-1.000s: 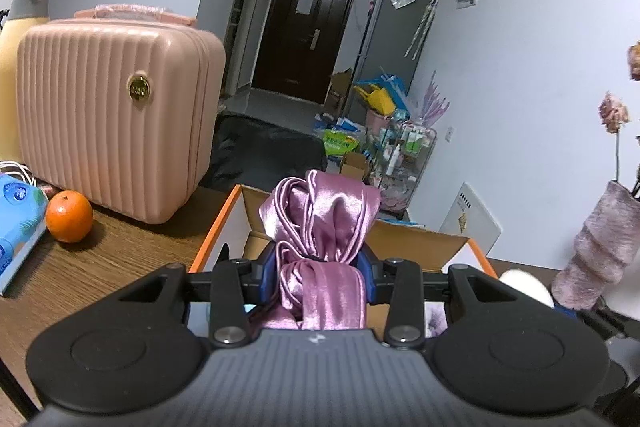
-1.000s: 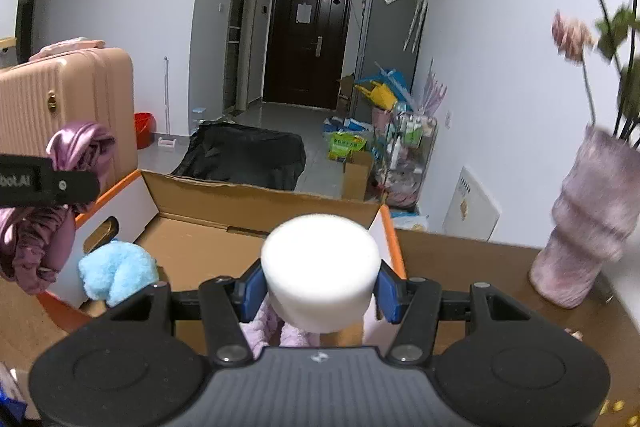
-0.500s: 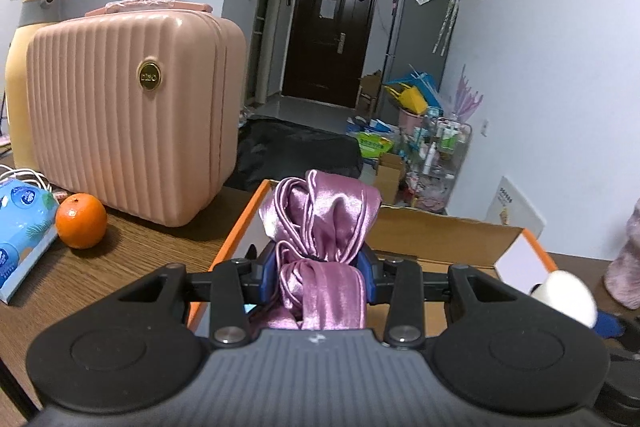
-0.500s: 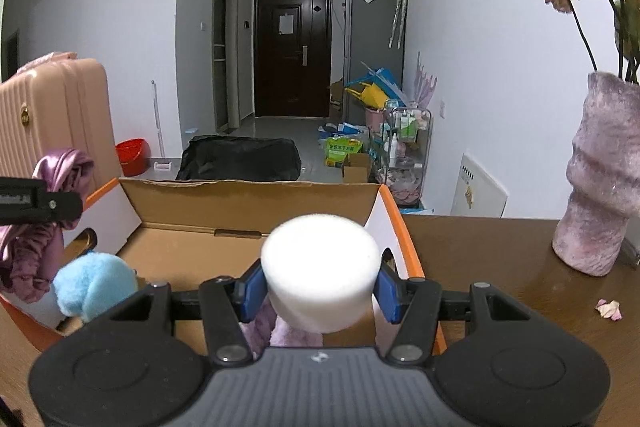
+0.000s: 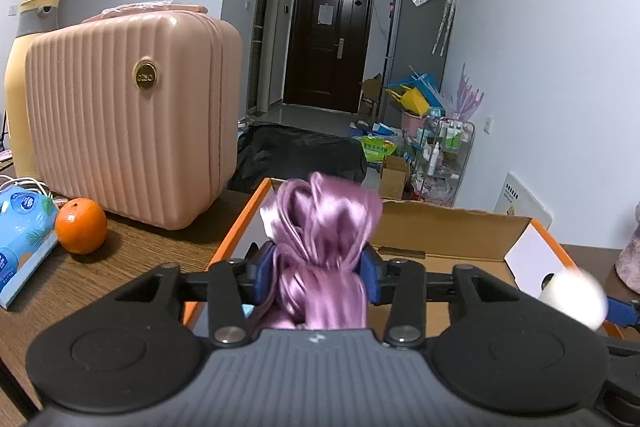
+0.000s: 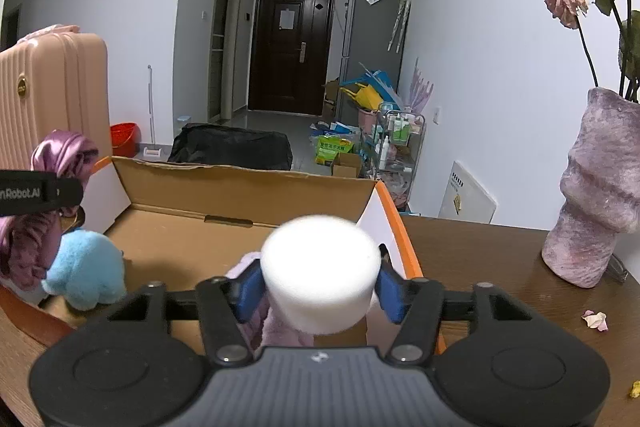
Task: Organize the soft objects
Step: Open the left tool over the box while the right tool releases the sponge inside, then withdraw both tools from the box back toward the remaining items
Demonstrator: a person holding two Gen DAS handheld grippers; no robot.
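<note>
A purple satin scrunchie (image 5: 320, 227) sits blurred between the blue pads of my left gripper (image 5: 316, 269), whose jaws are opening above the left end of the orange-edged cardboard box (image 5: 440, 223). A white foam cylinder (image 6: 320, 267), also blurred, is between the pads of my right gripper (image 6: 320, 285). Those jaws are opening too, with a gap on the right side, over the box (image 6: 240, 187) near its right wall. Inside the box lie a light blue plush (image 6: 86, 271) and a pale purple soft thing (image 6: 280, 327) under the foam.
A pink ribbed suitcase (image 5: 128, 123), an orange (image 5: 80, 225) and a blue tissue pack (image 5: 20, 227) stand left of the box on the wooden table. A fuzzy purple vase (image 6: 596, 195) with dried roses stands right, with fallen petals (image 6: 595, 319) near it.
Both grippers have sunk toward the box and their pads have spread apart. The scrunchie and the foam cylinder, sharp and squeezed before, now look blurred and loose between the pads.
</note>
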